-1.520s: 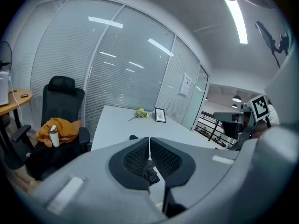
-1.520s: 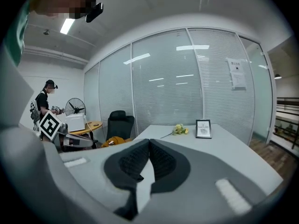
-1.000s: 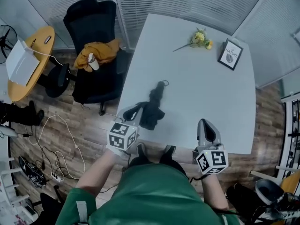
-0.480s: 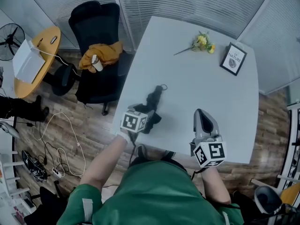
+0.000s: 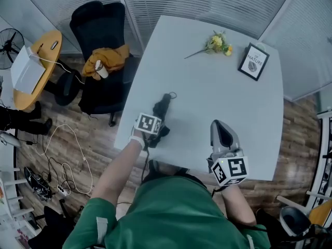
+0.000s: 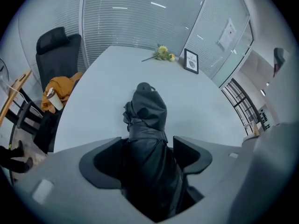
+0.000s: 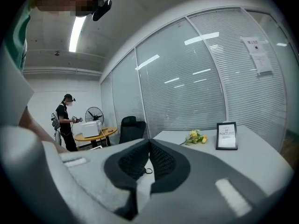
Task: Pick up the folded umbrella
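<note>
I'm looking down on a white table (image 5: 218,82) that is standing on a brown wood floor (image 5: 96,131), with a black office chair (image 5: 101,30) sitting just beside its left edge. A round yellow side table (image 5: 44,56) and a fan (image 5: 11,39) are standing further left. Glass walls with closed blinds (image 5: 176,1) are running behind, and a long ceiling light (image 7: 76,31) is glowing overhead.

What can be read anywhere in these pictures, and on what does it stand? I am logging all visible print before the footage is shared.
"OF NATURE": on the framed picture standing on the table; any smaller print above it is too small to read.
Sheet posted on the glass wall: it has print, too small to read.
Nothing else is legible.
</note>
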A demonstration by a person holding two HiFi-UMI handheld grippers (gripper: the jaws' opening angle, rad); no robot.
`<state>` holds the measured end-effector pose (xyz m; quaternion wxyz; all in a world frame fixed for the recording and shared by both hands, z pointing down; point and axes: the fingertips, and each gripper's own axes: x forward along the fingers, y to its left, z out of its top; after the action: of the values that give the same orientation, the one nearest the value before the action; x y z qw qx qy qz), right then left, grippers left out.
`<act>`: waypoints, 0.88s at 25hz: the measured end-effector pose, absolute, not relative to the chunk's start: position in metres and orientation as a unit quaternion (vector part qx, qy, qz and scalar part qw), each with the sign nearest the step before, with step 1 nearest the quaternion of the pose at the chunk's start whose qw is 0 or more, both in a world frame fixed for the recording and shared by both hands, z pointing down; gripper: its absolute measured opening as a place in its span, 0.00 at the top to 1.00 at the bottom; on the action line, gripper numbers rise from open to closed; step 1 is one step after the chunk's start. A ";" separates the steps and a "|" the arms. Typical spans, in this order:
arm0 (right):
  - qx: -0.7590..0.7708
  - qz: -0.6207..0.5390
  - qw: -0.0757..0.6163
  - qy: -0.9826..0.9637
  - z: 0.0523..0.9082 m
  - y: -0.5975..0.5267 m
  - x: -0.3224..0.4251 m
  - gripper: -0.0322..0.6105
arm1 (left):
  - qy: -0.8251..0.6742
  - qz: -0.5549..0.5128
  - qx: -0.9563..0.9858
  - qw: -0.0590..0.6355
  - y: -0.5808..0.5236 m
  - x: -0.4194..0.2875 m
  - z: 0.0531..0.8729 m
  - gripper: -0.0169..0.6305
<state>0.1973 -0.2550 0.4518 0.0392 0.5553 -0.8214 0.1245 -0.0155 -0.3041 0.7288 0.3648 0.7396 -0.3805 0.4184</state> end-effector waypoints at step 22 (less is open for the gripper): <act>0.565 0.137 0.058 -0.812 0.462 -0.225 0.176 0.95 | -0.365 0.355 0.752 0.419 -0.291 -0.027 0.739 0.54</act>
<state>0.1760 -0.2253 0.4616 0.0578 0.5648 -0.8117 0.1368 -0.0267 -0.2908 0.7393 0.4195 0.7515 -0.3648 0.3552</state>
